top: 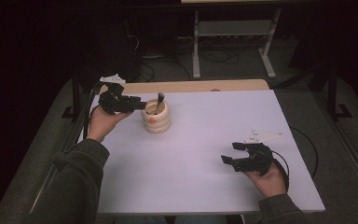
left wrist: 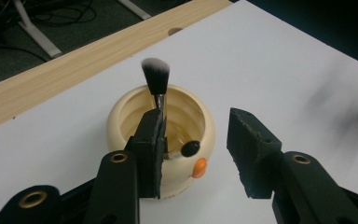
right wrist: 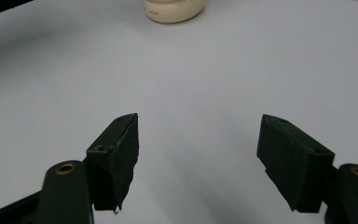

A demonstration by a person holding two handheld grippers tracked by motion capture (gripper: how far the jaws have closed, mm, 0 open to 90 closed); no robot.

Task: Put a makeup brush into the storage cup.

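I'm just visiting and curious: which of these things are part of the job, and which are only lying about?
Part of the job:
- brush, standing in the pot
- cream pot
- left tool, open at the pot

Lying about:
- right tool, open over bare table
- wooden board behind
- metal stand on the floor

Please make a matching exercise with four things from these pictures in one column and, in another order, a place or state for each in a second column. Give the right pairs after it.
1. makeup brush
2. cream pot
3. left gripper
4. right gripper

a. near the table's front edge, nothing between the jaws
b. stands in the pot, bristles up
c. jaws apart, beside the pot
d. on the white table near the wooden strip

Pairs: 1-b, 2-d, 3-c, 4-a
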